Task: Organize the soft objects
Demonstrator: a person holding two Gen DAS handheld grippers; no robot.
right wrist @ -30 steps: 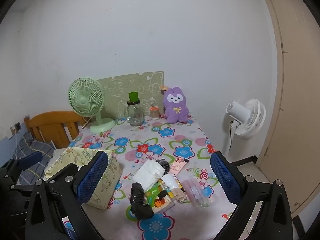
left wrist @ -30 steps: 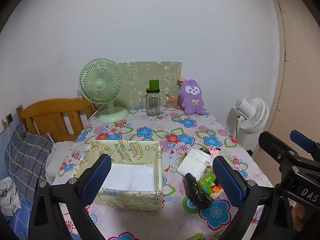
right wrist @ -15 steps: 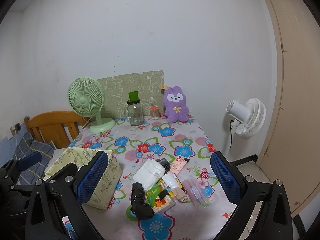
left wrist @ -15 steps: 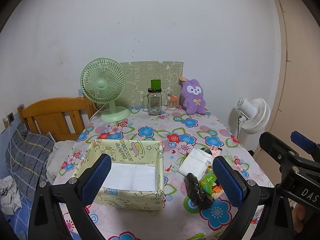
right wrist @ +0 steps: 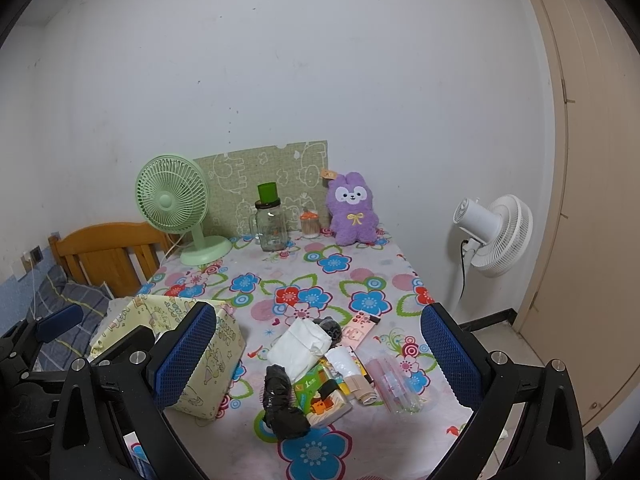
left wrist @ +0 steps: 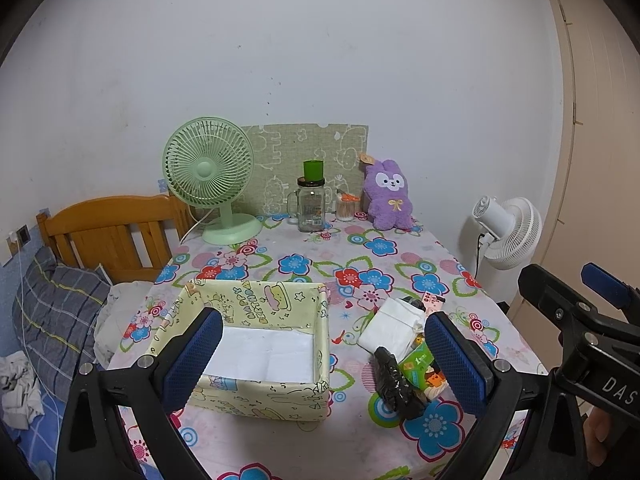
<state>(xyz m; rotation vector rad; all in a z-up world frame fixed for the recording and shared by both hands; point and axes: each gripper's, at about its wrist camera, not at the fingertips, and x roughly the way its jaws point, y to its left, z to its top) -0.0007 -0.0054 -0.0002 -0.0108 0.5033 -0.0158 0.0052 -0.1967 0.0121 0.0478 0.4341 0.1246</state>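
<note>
A yellow patterned fabric box point(left wrist: 256, 396) stands open on the floral table, with a white liner inside; it also shows in the right wrist view point(right wrist: 208, 368). Right of it lies a pile: a white soft pack point(left wrist: 390, 330) point(right wrist: 298, 346), a black crumpled bag point(left wrist: 396, 384) point(right wrist: 282, 402), a green packet point(right wrist: 320, 390) and a clear tube pack point(right wrist: 390, 382). A purple plush rabbit point(left wrist: 390, 196) point(right wrist: 354, 210) sits at the far edge. My left gripper point(left wrist: 322, 360) is open and empty above the box. My right gripper point(right wrist: 318, 360) is open and empty above the pile.
A green desk fan point(left wrist: 212, 180), a glass jar with a green lid point(left wrist: 310, 202) and a small toothpick jar point(left wrist: 346, 208) stand at the back. A white floor fan point(left wrist: 508, 232) stands right of the table. A wooden bed headboard point(left wrist: 108, 236) and a pillow are at the left.
Both grippers stay open and nearly still. The left view has drifted slightly, so the table scene sits a little to the right.
</note>
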